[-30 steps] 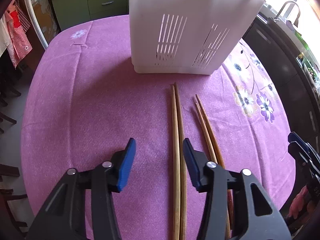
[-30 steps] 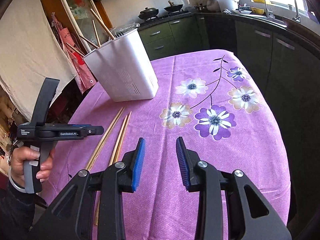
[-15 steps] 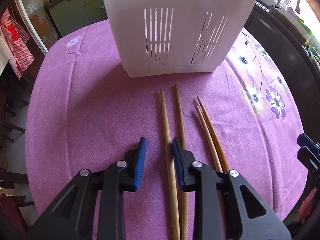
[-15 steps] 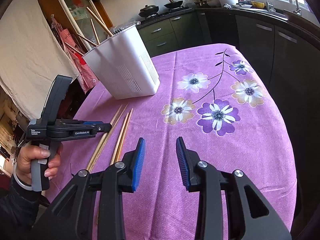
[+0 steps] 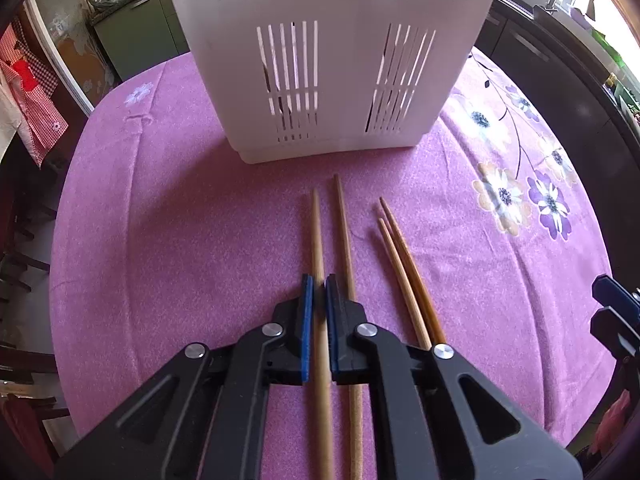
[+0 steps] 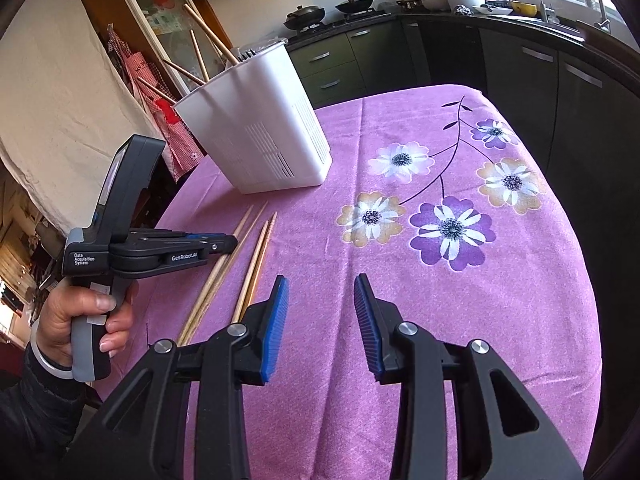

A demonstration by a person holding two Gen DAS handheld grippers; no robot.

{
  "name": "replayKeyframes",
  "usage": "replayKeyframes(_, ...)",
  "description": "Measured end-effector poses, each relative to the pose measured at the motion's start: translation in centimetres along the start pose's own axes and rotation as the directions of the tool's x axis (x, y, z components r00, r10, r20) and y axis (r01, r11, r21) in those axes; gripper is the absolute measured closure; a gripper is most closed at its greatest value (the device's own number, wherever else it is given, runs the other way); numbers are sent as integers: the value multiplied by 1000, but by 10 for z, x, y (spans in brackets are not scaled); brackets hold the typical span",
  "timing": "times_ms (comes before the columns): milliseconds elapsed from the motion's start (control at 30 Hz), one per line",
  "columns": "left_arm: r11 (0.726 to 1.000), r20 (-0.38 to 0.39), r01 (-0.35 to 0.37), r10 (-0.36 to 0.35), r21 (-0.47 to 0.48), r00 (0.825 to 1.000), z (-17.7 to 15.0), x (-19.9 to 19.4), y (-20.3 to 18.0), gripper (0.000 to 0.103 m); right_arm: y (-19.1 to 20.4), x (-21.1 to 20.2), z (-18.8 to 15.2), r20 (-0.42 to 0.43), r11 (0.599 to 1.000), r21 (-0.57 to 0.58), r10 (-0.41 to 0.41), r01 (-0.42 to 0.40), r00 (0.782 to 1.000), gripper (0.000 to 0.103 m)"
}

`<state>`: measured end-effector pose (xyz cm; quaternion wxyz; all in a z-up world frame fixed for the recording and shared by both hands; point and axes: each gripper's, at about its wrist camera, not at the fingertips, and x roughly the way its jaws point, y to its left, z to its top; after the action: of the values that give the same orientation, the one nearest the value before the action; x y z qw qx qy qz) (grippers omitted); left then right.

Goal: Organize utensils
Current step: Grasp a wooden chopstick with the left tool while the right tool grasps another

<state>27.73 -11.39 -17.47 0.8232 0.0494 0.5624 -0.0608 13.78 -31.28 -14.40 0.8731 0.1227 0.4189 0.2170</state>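
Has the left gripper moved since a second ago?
Yes. The left gripper has advanced toward the white utensil holder, which now looms larger in its view, and its jaws have closed onto the leftmost chopstick on the purple tablecloth.

White utensil holder [image 5: 332, 60] top and chopsticks' [image 5: 320, 240] near ends are cropped

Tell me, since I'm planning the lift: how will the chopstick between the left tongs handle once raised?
Likely stiff and light: the chopstick is thin, straight wood. The left tongs grip it along its length, with much wood ahead of the pads, so it may pivot. Being round, it could roll if dropped.
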Motion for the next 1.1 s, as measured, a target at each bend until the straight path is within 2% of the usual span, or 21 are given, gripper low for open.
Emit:
replayKeyframes(133, 1000, 18, 21, -20, -19, 1000, -6, -12, 8, 97, 2, -3, 1, 6, 1000, -6, 1, -1, 1000, 69)
replayKeyframes(300, 999, 127, 24, -17, -47, 992, -15, -64, 33, 97, 3, -7, 3, 15, 1000, -12, -3, 3, 1000, 67)
replayKeyframes(433, 997, 234, 40, -24, -63, 972, -24, -114, 50, 97, 6, -6, 2, 13, 1000, -16, 1, 0, 1000, 64)
replayKeyframes(600, 997, 316, 47, -24, -65, 948, -41, -156, 63, 97, 15, 0, 2, -2, 999, -35, 3, -3, 1000, 64)
replayKeyframes(833, 996, 390, 75, -50, -49, 919, -73, -188, 65, 97, 25, 27, 3, -82, 998, -68, -8, 3, 997, 64)
replayKeyframes(1033, 999, 431, 38, -19, -37, 902, -95, -197, 64, 97, 39, 64, 13, -159, 995, -104, -18, 1, 987, 64)
replayKeyframes(1100, 999, 437, 37, -21, -29, 899, -98, -200, 63, 97, 44, 78, 18, -183, 994, -111, -7, -14, 983, 71)
